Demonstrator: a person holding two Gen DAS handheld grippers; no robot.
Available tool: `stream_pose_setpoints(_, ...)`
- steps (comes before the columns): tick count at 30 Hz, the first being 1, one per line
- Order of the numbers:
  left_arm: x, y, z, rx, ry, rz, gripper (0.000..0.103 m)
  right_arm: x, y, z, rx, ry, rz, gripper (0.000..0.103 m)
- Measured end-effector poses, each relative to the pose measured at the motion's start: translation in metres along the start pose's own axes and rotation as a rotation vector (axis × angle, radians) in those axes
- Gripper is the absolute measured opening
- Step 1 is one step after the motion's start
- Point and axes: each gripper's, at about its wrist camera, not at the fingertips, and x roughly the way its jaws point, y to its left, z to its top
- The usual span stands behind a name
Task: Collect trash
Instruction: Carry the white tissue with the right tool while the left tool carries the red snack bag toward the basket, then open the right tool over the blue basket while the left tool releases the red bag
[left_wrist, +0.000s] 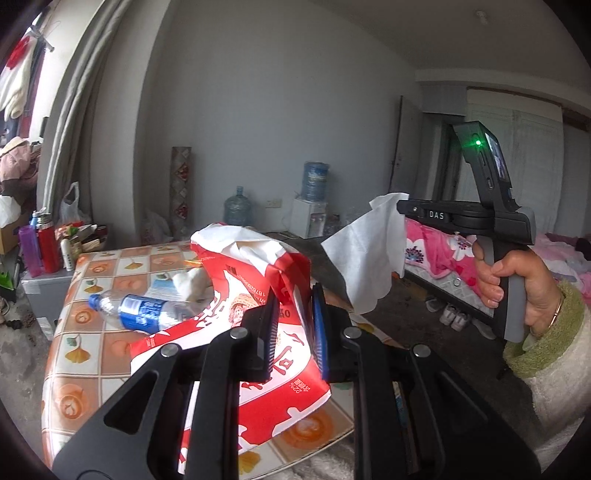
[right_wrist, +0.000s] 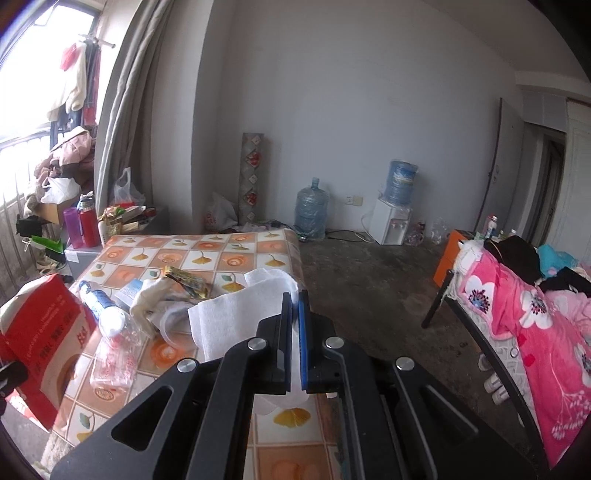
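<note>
My left gripper (left_wrist: 295, 301) is shut on the edge of a red and white bag (left_wrist: 255, 266), held open above the table; the bag also shows at the left of the right wrist view (right_wrist: 40, 332). My right gripper (right_wrist: 295, 297) is shut on a white tissue (right_wrist: 240, 310); in the left wrist view the tissue (left_wrist: 365, 254) hangs from that gripper (left_wrist: 400, 214) just right of the bag's mouth. On the table lie a clear plastic bottle with a blue label (right_wrist: 107, 317), a crumpled cloth (right_wrist: 151, 299) and a yellow wrapper (right_wrist: 186, 282).
The table (right_wrist: 207, 251) has an orange and white tiled cover. Bottles and clutter (right_wrist: 83, 223) stand at its far left. Water jugs (right_wrist: 311, 214) and a dispenser (right_wrist: 393, 219) stand by the far wall. A bed with a pink blanket (right_wrist: 535, 314) is at the right.
</note>
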Motion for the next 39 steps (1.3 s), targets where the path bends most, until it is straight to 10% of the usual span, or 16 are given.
stream_pose_setpoints(11, 0.059, -0.063, 0.023, 0.036, 0.030, -0.303, 0.015, -0.017, -0.066, -0.030, 0.094, 0.034, -0.103, 0.003)
stream_pose_setpoints(23, 0.199, -0.146, 0.045, -0.013, 0.257, -0.641, 0.015, -0.009, -0.160, -0.079, 0.224, 0.117, -0.274, 0.003)
stream_pose_setpoints(31, 0.304, -0.223, 0.020, -0.062, 0.480, -0.767, 0.016, 0.017, -0.228, -0.130, 0.342, 0.227, -0.361, 0.003)
stream_pose_setpoints(39, 0.396, -0.288, -0.045, -0.075, 0.773, -0.720, 0.017, 0.068, -0.282, -0.210, 0.503, 0.393, -0.367, 0.003)
